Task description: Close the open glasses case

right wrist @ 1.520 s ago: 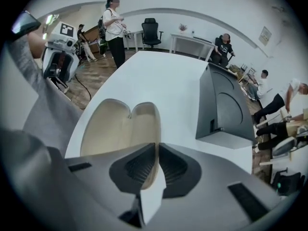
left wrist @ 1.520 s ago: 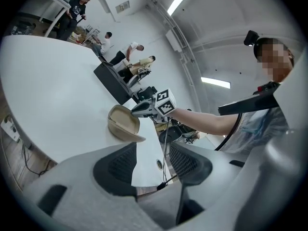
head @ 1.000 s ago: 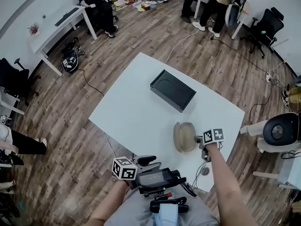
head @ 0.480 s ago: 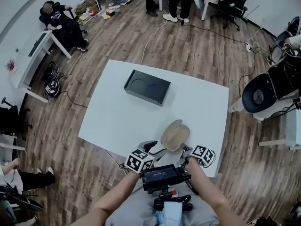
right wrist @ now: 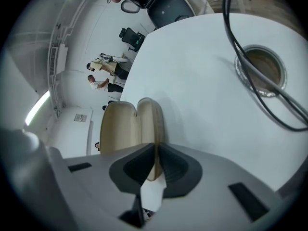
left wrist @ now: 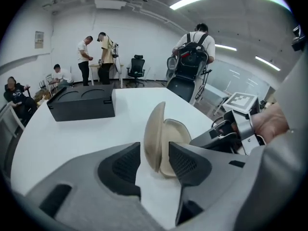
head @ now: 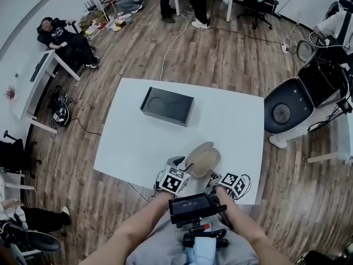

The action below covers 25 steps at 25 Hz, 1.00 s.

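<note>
Glasses case (head: 203, 160): tan, lying open near the front edge of the white table (head: 138, 142), one shell raised. My right gripper (right wrist: 155, 165) is clamped tight on the rim of one shell. My left gripper (left wrist: 153, 160) straddles the raised shell, its jaws apart and just now narrowing, the pads clear of it. A black box (head: 167, 106) sits well beyond.

your glasses case (head: 203, 160) is a tan, oval clamshell with a paler beige lining, and it is open. one shell lies hollow side up on the white table (head: 138, 142), close to the edge nearest you. the other shell stands up from the hinge, tilted, with a wide gap between the two rims. the thin rim of one shell is pinched between the closed jaws of your right gripper (right wrist: 155, 165).
</note>
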Each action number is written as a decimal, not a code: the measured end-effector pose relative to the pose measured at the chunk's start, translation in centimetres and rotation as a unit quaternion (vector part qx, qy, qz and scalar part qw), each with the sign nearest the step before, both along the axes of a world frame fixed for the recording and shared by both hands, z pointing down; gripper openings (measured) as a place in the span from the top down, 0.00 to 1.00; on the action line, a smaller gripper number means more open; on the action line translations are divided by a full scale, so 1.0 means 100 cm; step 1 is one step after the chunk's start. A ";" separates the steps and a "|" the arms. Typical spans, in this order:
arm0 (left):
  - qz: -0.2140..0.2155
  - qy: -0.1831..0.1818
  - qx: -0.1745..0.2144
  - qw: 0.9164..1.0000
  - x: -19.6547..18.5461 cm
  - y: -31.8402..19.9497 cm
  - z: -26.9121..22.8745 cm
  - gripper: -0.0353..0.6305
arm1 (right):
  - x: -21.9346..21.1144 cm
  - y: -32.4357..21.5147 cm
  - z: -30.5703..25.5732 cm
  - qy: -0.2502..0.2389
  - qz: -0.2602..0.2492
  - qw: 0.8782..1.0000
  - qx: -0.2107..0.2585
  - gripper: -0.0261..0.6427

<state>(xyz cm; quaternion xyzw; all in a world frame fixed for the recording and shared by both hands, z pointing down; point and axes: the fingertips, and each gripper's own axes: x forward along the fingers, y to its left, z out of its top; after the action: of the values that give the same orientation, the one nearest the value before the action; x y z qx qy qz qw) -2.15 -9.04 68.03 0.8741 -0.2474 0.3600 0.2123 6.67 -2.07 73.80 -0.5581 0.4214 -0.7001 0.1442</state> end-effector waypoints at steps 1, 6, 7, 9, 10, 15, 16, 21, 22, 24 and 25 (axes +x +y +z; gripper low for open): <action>0.002 -0.006 0.001 1.000 -0.001 -0.002 0.002 0.67 | -0.002 0.000 -0.001 -0.004 0.006 1.000 0.000 0.91; 0.031 -0.041 0.021 0.998 -0.004 -0.020 0.001 0.80 | -0.012 -0.009 -0.005 -0.039 0.009 0.999 0.006 0.91; 0.039 -0.048 0.031 0.998 -0.004 -0.023 0.000 0.80 | -0.014 -0.011 -0.006 -0.044 0.002 0.999 0.009 0.91; 0.054 -0.057 0.047 0.996 -0.005 -0.028 -0.002 0.81 | -0.018 -0.013 -0.012 -0.043 -0.017 0.999 0.023 0.91; 0.060 -0.060 0.052 0.995 -0.006 -0.029 -0.004 0.81 | -0.019 -0.015 -0.017 -0.037 -0.031 0.998 0.035 0.90; 0.074 -0.063 0.070 0.993 -0.009 -0.024 -0.003 0.81 | 0.004 -0.014 -0.049 -0.005 -0.093 0.990 0.108 0.90; 0.078 -0.065 0.075 0.992 -0.009 -0.022 -0.002 0.81 | 0.019 -0.013 -0.056 0.013 -0.104 0.987 0.123 0.90; 0.104 -0.085 0.112 0.985 -0.007 -0.017 0.001 0.81 | 0.075 -0.052 -0.082 0.075 -0.169 0.969 0.161 0.90; 0.106 -0.086 0.115 0.984 -0.007 -0.018 0.000 0.81 | 0.073 -0.069 -0.092 0.077 -0.197 0.961 0.179 0.88; 0.108 -0.085 0.117 0.984 -0.007 -0.023 -0.004 0.81 | 0.059 -0.105 -0.126 0.136 -0.304 0.906 0.260 0.79; 0.109 -0.085 0.117 0.984 -0.006 -0.026 -0.008 0.81 | 0.050 -0.119 -0.144 0.198 -0.378 0.849 0.312 0.75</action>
<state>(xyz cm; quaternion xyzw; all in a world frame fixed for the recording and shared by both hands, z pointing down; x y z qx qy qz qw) -2.76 -11.68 67.28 0.8809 -0.2083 0.4224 0.0467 11.71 -13.99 59.38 -0.4082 0.8153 -0.4075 -0.0512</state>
